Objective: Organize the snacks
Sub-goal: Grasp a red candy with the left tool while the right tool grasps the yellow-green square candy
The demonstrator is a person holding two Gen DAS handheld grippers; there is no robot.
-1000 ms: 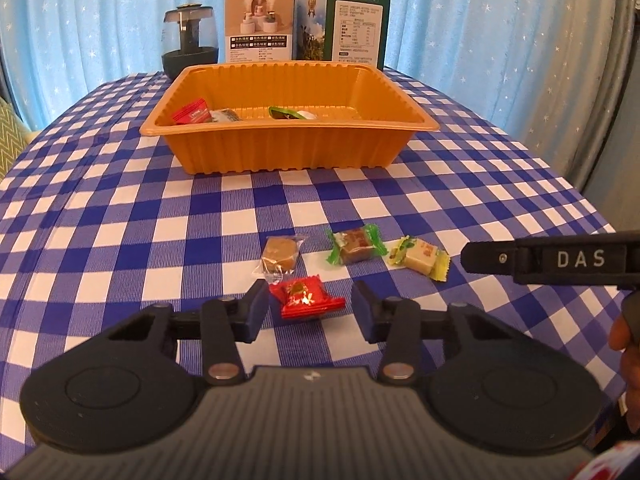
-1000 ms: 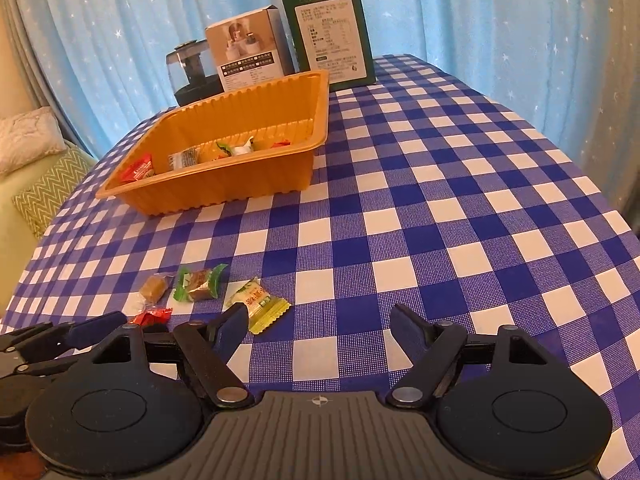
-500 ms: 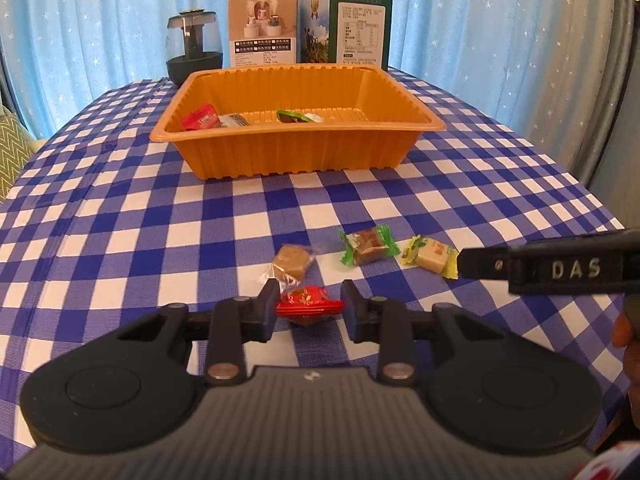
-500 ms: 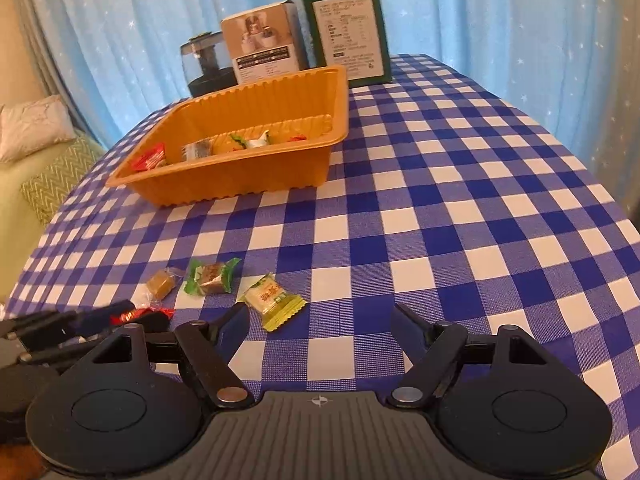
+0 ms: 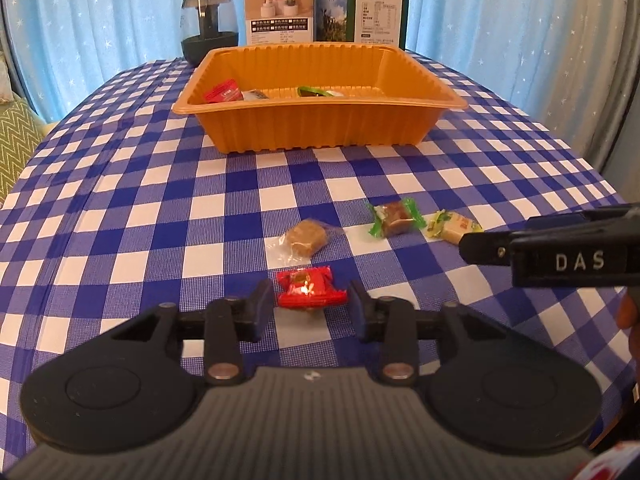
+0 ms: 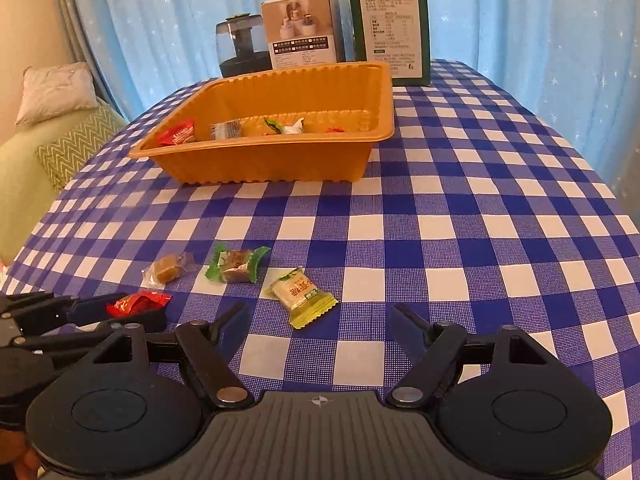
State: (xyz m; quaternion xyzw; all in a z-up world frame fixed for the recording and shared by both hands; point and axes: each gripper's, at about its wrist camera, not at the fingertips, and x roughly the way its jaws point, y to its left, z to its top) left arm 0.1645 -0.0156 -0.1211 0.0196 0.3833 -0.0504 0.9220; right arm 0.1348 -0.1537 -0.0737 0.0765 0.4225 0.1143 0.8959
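Note:
My left gripper (image 5: 312,304) is shut on a red-wrapped candy (image 5: 310,293) and holds it just above the checked tablecloth; it also shows in the right wrist view (image 6: 138,305). A brown candy in clear wrap (image 5: 306,236), a green-wrapped candy (image 5: 394,216) and a yellow-green candy (image 5: 450,229) lie on the cloth ahead. My right gripper (image 6: 318,320) is open and empty, just short of the yellow-green candy (image 6: 302,294). An orange tray (image 5: 320,128) farther back holds several snacks.
Behind the tray stand a dark jar (image 5: 209,26), a white box (image 5: 279,10) and a green box (image 5: 362,4). A blue curtain hangs behind. A sofa with cushions (image 6: 56,136) is at the left past the table edge.
My left gripper closed around the red candy and lifted it slightly off the cloth. My right gripper moved a little forward, staying open.

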